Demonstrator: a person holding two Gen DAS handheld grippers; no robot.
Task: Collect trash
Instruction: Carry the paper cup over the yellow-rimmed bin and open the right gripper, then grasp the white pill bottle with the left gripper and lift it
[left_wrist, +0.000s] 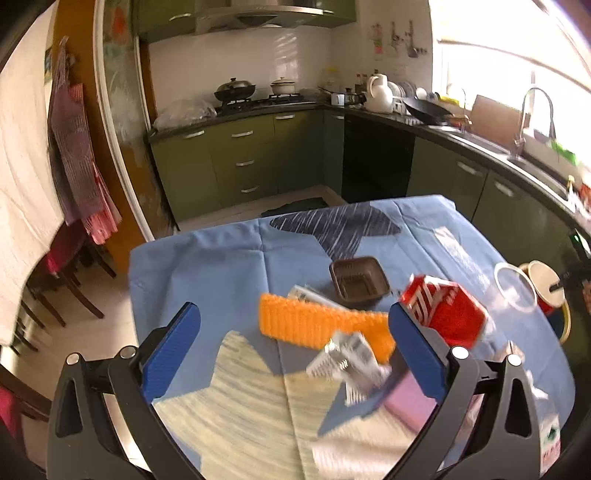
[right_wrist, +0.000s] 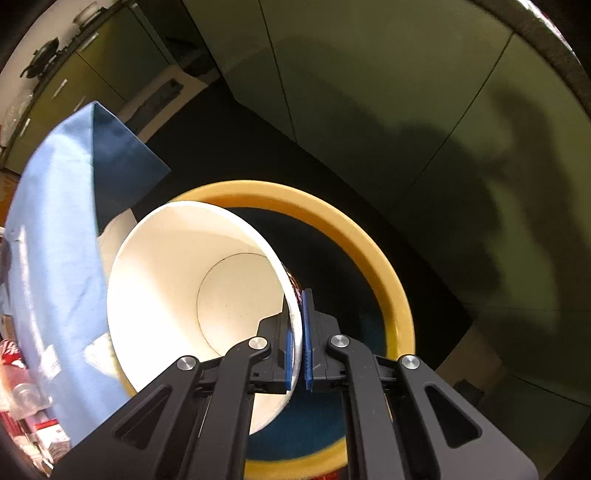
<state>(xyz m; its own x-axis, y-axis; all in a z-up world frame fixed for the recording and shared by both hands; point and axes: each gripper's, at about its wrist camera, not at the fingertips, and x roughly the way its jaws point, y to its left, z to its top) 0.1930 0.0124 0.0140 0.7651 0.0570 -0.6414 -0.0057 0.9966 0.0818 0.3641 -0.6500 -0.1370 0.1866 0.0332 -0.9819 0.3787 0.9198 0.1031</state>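
My right gripper (right_wrist: 298, 334) is shut on the rim of a white paper cup (right_wrist: 177, 280) and holds it over the mouth of a yellow-rimmed bin (right_wrist: 369, 240) beside the table. The cup (left_wrist: 543, 280) and bin (left_wrist: 565, 325) also show at the right edge of the left wrist view. My left gripper (left_wrist: 293, 345) is open and empty above the blue-clothed table (left_wrist: 207, 273). Between its fingers lie a crumpled silver wrapper (left_wrist: 347, 363) and an orange sponge cloth (left_wrist: 314, 325). A red carton (left_wrist: 447, 310) lies by its right finger (left_wrist: 417, 350). A brown plastic tray (left_wrist: 358, 282) sits farther back.
A clear plastic lid (left_wrist: 515, 288) lies at the table's right edge. A pink item (left_wrist: 410, 406) and white paper (left_wrist: 362, 446) lie near the front. Green cabinets (left_wrist: 251, 158) and a counter with a sink (left_wrist: 524, 155) run behind and right. Chairs (left_wrist: 62, 273) stand left.
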